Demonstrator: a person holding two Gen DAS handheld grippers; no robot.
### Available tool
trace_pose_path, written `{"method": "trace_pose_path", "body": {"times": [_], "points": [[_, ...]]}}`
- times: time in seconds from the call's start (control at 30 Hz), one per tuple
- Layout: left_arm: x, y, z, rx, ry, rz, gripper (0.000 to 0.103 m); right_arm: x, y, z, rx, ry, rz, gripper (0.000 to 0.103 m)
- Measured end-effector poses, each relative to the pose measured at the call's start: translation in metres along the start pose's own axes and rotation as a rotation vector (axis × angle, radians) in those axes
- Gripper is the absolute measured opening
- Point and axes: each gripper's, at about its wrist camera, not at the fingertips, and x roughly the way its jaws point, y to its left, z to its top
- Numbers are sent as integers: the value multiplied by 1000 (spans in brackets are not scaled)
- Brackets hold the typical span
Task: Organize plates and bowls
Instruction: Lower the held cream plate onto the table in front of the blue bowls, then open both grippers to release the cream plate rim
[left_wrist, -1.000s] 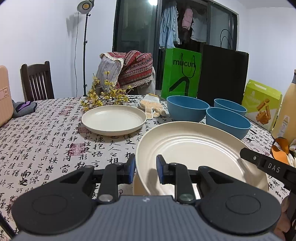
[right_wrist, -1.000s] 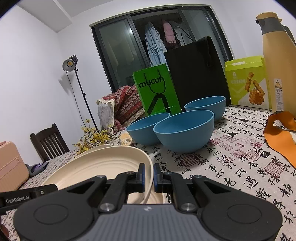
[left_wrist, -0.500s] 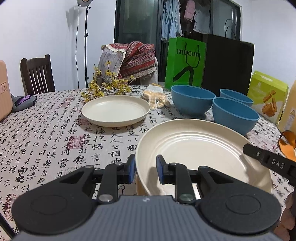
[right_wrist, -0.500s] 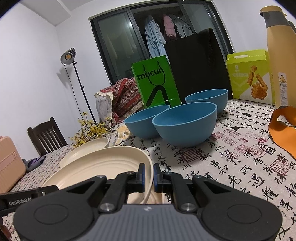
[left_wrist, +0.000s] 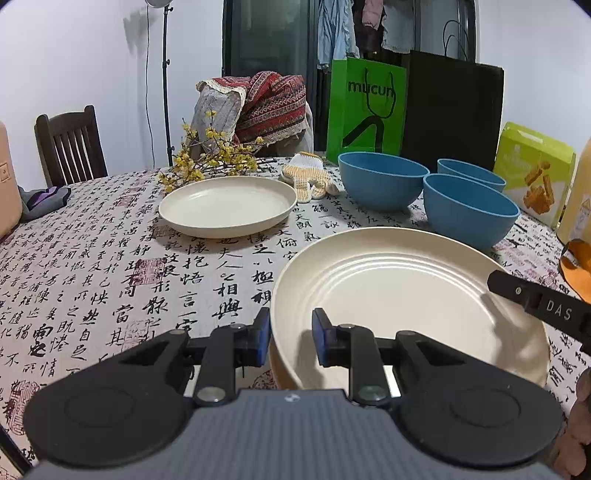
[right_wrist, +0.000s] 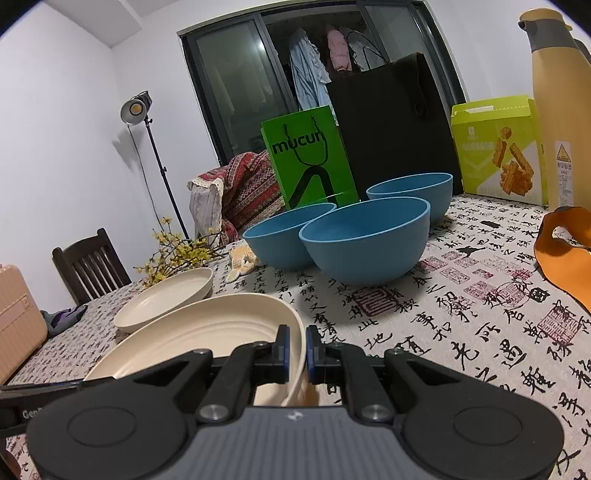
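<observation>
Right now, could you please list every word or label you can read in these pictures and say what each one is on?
"mucun": green bag.
"DAS": right gripper, seen from the left.
"GenR", cut off: left gripper, seen from the right.
Tablecloth: printed Chinese characters.
Yellow-green box and flask labels: too small to read.

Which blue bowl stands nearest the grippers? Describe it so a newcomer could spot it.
On the table three blue bowls cluster before the black bag. The nearest one sits just beyond the big ribbed plate, toward the yellow-green box, in front of the other two.
</observation>
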Motion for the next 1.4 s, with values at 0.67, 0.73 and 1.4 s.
{"method": "trace_pose_path", "body": {"times": [0.67, 0.73, 1.4], "points": [[7, 7, -5, -30, 33, -17, 24, 3, -2, -5, 0, 26, 19, 12], [6, 8, -5, -38, 27, -25, 25, 3, -3, -5, 7, 27, 21, 14], [-17, 17, -11, -95, -149, -69, 103, -9, -8, -5, 34, -59, 79, 81]]}}
